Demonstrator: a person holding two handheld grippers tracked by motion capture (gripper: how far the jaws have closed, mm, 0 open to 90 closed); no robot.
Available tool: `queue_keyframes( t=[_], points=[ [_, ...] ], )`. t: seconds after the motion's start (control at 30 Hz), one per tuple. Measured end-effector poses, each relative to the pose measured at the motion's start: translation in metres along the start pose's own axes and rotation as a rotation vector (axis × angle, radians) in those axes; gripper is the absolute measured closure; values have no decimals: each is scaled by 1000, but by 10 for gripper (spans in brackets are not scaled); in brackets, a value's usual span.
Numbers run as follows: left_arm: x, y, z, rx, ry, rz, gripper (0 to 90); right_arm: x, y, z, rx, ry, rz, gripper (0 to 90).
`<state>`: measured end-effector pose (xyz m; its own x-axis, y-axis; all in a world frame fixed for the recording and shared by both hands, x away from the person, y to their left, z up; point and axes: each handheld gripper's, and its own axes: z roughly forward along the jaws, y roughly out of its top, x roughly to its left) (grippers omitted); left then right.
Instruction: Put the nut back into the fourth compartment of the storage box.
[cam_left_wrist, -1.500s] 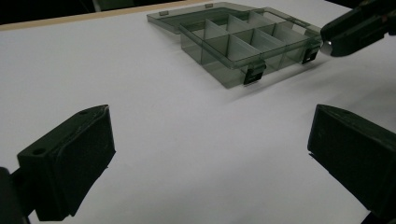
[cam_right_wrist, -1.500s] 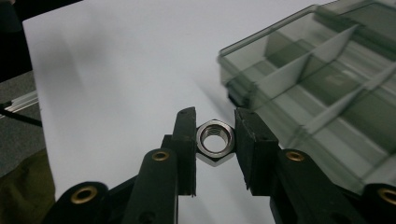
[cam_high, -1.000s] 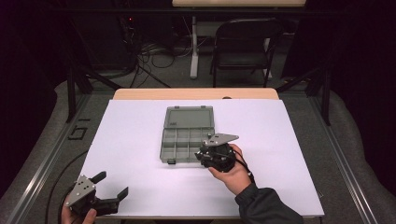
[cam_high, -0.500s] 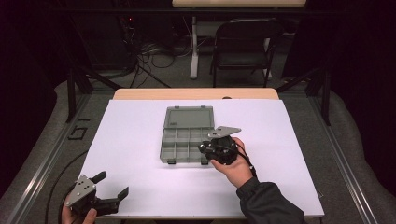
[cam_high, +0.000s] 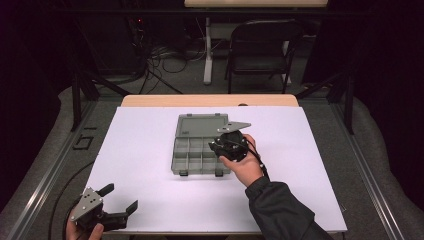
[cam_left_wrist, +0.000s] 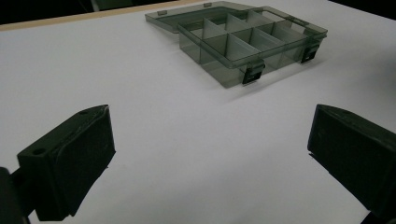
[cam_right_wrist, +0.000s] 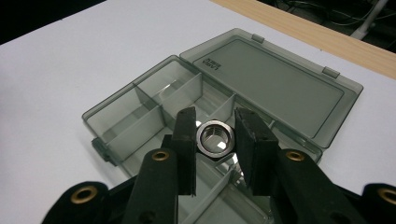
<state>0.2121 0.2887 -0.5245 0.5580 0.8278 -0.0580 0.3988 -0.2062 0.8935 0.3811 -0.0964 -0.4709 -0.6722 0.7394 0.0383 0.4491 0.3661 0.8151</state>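
1. The right gripper (cam_right_wrist: 215, 140) pinches a metal hex nut (cam_right_wrist: 215, 138) between its fingers, above the open compartment box (cam_right_wrist: 140, 100).
2. The left gripper (cam_high: 111, 207), fingers spread and empty, sits at the tabletop (cam_high: 150, 150) near edge.

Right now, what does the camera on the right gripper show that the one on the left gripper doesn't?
The right gripper view alone shows a shiny metal threaded nut pinched between the right gripper and held above the box's compartments, plus the printed label on the flat-lying lid. The left gripper view alone shows the left gripper with jaws wide apart and nothing between them, and the box's two front latches. Both share the smoky translucent plastic compartment box, open on the white table cover.
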Motion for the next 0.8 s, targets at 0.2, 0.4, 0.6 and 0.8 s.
queue_keyframes(
  t=[0.2,0.4,0.6,0.8],
  points=[
    [0,0,0,1,-1,-1,6,-8,2,11,10,-26,29,704],
    [0,0,0,-4,-2,-1,6,-16,-1,18,24,-50,52,704],
    [0,0,0,3,-1,4,6,-22,-5,25,39,-72,69,703],
    [0,0,0,-4,-3,-1,6,-23,-7,32,57,-82,69,704]
  ],
)
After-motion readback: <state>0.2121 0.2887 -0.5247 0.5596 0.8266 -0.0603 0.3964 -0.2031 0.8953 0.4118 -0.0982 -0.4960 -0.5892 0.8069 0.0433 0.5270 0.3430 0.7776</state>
